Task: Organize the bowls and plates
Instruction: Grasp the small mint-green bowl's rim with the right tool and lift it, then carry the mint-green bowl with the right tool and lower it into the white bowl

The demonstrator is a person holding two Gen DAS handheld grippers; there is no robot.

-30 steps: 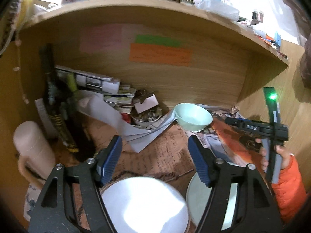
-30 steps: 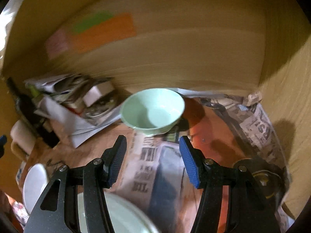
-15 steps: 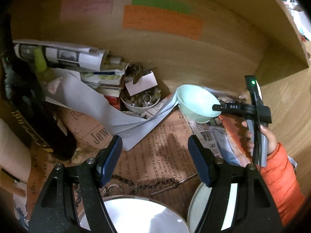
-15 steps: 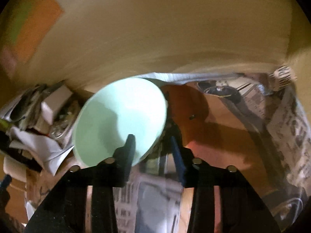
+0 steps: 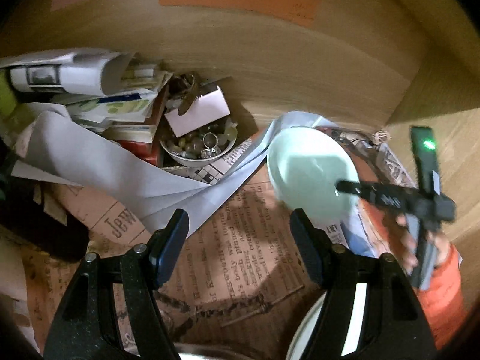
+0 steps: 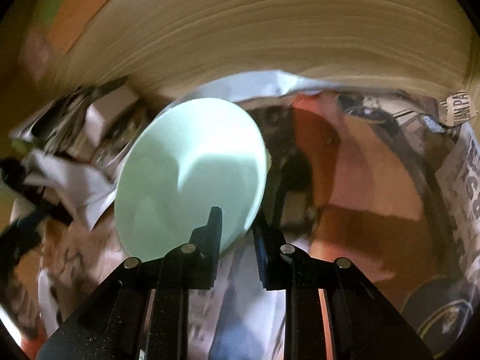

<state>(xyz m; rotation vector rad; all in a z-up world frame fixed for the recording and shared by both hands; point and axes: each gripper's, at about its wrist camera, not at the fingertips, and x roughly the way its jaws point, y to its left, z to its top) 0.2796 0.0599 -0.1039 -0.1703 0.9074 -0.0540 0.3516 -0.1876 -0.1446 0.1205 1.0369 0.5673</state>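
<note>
The right gripper point(image 6: 237, 234) is clamped on the rim of the mint bowl point(image 6: 192, 174), tipped beside the trinket bowl point(image 5: 198, 147), while the left gripper point(image 5: 240, 240) gapes empty above two white plates point(image 5: 357, 324), so sorting looks barely begun.

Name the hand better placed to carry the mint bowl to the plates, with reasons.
Right. Its tongs are shut on the tilted mint bowl's rim. The left tongs are open, holding nothing, above newspaper.
</note>
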